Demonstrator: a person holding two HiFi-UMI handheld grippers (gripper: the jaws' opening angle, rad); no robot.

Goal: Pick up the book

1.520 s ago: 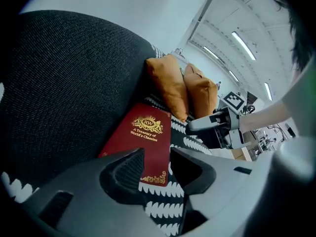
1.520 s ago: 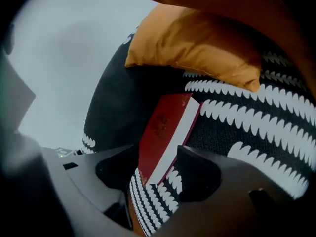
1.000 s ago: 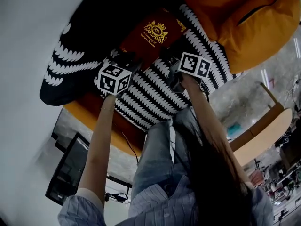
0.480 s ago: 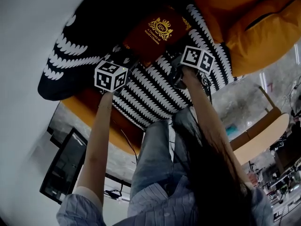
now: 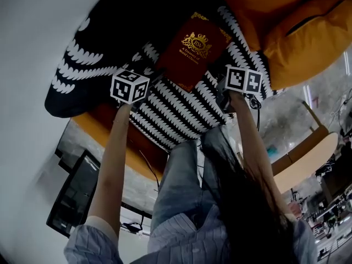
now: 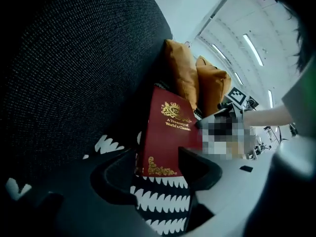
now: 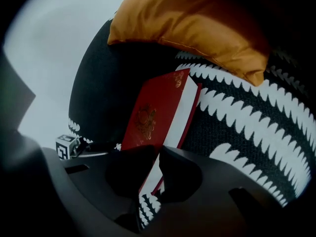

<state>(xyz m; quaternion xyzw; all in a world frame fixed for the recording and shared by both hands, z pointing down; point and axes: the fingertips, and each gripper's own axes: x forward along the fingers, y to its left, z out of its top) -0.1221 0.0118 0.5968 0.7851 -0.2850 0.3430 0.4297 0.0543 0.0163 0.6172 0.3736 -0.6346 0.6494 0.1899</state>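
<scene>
A dark red book (image 5: pixel 193 47) with gold print stands tilted up off the black-and-white patterned cushion (image 5: pixel 176 114). My right gripper (image 7: pixel 159 154) is shut on the book (image 7: pixel 158 110), its jaws pinching the lower edge of the cover and pages. In the head view the right gripper (image 5: pixel 219 86) sits at the book's lower right. My left gripper (image 6: pixel 158 157) has its jaws opening. The book's (image 6: pixel 168 132) lower corner lies between them with gaps on both sides. In the head view the left gripper (image 5: pixel 151 71) is at the book's lower left.
Orange cushions (image 5: pixel 297 32) lie to the right and behind the book. A black rounded sofa back (image 6: pixel 74 58) rises to the left. A wooden table (image 5: pixel 308 158) and a dark screen (image 5: pixel 77 197) stand on the floor below.
The book has swung to the right and tipped up with the right gripper, which shut on its edge. The left gripper's cube has stayed nearly in place.
</scene>
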